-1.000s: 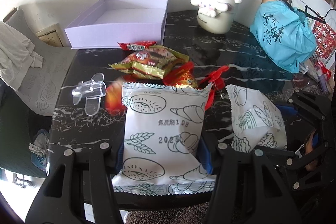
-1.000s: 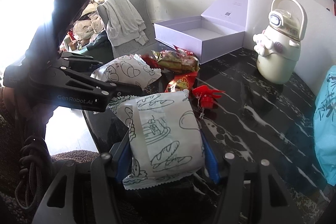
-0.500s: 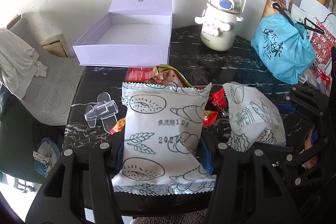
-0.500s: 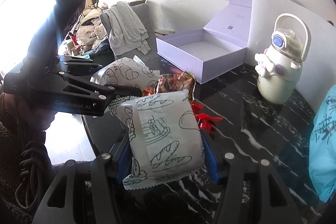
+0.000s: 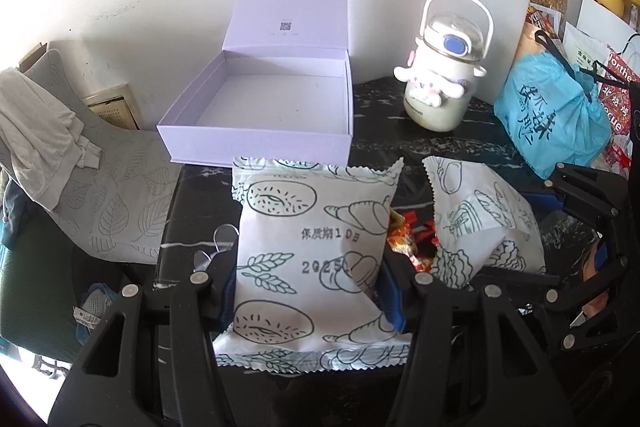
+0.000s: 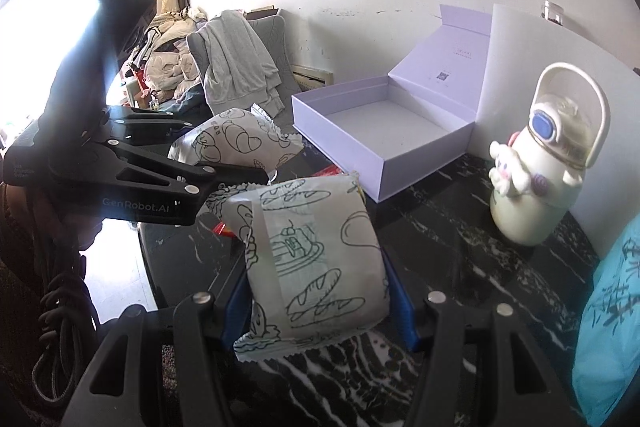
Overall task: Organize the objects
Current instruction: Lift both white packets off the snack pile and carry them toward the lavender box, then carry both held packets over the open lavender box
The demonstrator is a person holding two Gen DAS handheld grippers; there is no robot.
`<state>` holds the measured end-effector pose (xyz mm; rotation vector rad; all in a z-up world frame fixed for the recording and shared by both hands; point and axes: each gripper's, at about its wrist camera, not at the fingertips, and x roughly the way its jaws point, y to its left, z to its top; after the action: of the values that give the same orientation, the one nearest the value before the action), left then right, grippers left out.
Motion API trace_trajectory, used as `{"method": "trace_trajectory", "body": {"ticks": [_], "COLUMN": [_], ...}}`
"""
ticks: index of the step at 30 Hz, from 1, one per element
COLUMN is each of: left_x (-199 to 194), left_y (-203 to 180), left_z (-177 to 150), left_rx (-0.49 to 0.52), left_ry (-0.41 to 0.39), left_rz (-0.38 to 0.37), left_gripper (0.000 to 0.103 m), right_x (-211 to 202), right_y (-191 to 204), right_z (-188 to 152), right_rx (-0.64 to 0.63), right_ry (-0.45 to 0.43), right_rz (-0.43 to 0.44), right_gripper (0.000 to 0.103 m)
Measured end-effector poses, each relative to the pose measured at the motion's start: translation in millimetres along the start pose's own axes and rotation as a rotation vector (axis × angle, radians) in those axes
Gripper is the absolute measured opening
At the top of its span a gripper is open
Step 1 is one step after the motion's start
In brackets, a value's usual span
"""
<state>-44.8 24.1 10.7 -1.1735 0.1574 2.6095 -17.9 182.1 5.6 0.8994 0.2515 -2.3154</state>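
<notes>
From the left wrist, the left gripper (image 5: 308, 291) is clenched on a white plastic bread packet printed with croissants (image 5: 312, 251), now lifted closer to the open, empty lilac cardboard box (image 5: 260, 143) than a second ago, so boxing looks imminent. From the right wrist, the right gripper (image 6: 320, 299) grasps a second white bread packet (image 6: 316, 263). Count: two packets, one box, one cream cartoon-dog bottle (image 6: 540, 167).

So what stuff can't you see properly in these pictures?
- Red and gold snack wrappers: left wrist view, mostly hidden behind the two white bread packets.
- Clear plastic piece: left wrist view, partly behind the left gripper.
- Blue bag: right wrist view, cut off by the edge.
- Small print on the purple box lid: too small.
</notes>
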Motion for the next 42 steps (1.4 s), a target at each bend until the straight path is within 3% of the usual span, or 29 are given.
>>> {"method": "trace_trajectory", "body": {"ticks": [21,42], "left_x": [18,52], "left_y": [23,49], "left_z": [43,90], "left_rx": [0.083,0.078], "left_ry": [-0.032,-0.063], "left_rz": [0.059,0.05], "left_gripper": [0.054,0.054], "right_x": [31,64], "right_y": [-20,-47], "right_z": [53,98], "right_rx": [-0.034,-0.06], "right_ry": [-0.025,-0.052], "right_rz": [-0.01,-0.04], "right_gripper": [0.061,0.06]}}
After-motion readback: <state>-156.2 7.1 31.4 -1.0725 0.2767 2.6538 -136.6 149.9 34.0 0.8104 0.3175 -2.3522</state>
